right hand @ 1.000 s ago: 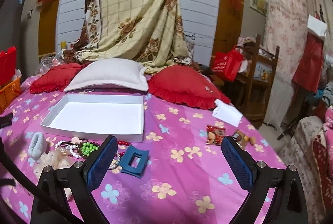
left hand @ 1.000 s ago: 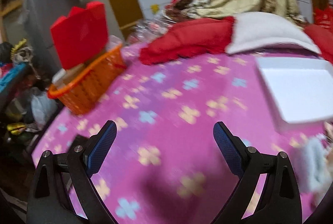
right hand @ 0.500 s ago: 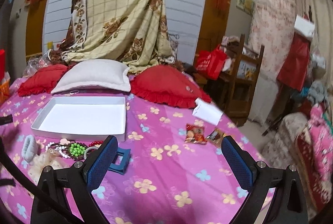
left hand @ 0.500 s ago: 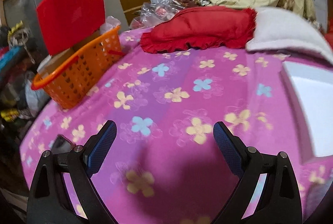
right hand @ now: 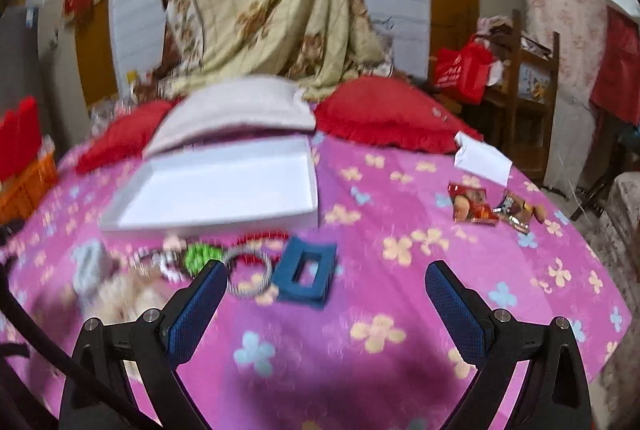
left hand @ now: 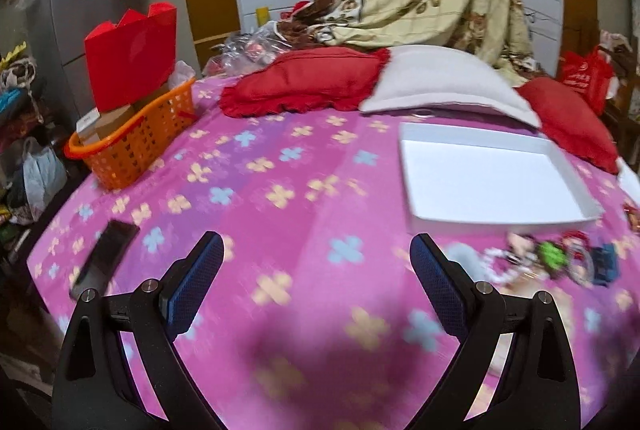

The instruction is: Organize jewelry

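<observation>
A white tray [left hand: 480, 170] [right hand: 224, 186] lies empty on the pink flowered bedspread. In front of it is a blurred pile of jewelry [right hand: 208, 258] [left hand: 548, 258]: green, white and red bead bracelets and a blue rectangular hair clip [right hand: 306, 272]. A grey scrunchie [right hand: 88, 266] lies to its left. My left gripper [left hand: 316, 270] is open and empty over the spread, left of the pile. My right gripper [right hand: 324, 290] is open and empty, just short of the blue clip.
An orange basket [left hand: 132, 146] with a red box stands at the left edge. A dark phone [left hand: 104, 262] lies near the left gripper. Red and white pillows [left hand: 440, 82] line the back. Snack packets [right hand: 472, 206] and a white paper [right hand: 482, 158] lie at right.
The left view has swung right and pulled back, so the tray and jewelry pile have come into it. The right gripper has moved in toward the pile, which looks larger.
</observation>
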The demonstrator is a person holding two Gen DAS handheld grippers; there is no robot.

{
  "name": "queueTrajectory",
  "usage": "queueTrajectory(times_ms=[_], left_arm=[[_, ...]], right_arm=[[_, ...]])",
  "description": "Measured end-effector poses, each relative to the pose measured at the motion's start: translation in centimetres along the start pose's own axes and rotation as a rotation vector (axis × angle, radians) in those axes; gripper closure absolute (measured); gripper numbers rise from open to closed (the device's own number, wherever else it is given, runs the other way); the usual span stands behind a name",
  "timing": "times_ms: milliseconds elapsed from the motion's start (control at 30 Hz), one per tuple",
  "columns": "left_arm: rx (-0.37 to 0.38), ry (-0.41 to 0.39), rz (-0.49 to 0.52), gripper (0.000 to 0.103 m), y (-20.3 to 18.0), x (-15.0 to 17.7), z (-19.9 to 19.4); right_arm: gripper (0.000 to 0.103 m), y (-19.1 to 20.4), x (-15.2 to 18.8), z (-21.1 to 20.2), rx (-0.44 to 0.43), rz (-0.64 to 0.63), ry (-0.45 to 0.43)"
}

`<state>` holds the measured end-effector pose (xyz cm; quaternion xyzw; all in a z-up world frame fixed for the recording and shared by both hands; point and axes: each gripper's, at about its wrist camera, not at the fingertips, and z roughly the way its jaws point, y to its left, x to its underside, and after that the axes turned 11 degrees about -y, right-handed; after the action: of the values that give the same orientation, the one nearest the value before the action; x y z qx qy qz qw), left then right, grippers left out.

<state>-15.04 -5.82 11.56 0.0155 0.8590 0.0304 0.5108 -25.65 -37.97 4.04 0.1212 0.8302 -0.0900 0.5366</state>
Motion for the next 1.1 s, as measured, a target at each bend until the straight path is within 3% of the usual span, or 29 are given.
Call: queueTrajectory(times_ms=[467, 1100], left_arm=[[0.105, 0.124, 0.050, 0.009, -6.0, 4.1, -4.6], [0.146, 0.176, 0.037, 0.009, -4.6, 5.7, -5.4]], right_arm=[[0.004, 2.3, 1.4, -2.4, -0.030, -0.039, 0.002], [0.004, 3.9, 2.1, -3.3, -0.067, -0.036, 0.046]])
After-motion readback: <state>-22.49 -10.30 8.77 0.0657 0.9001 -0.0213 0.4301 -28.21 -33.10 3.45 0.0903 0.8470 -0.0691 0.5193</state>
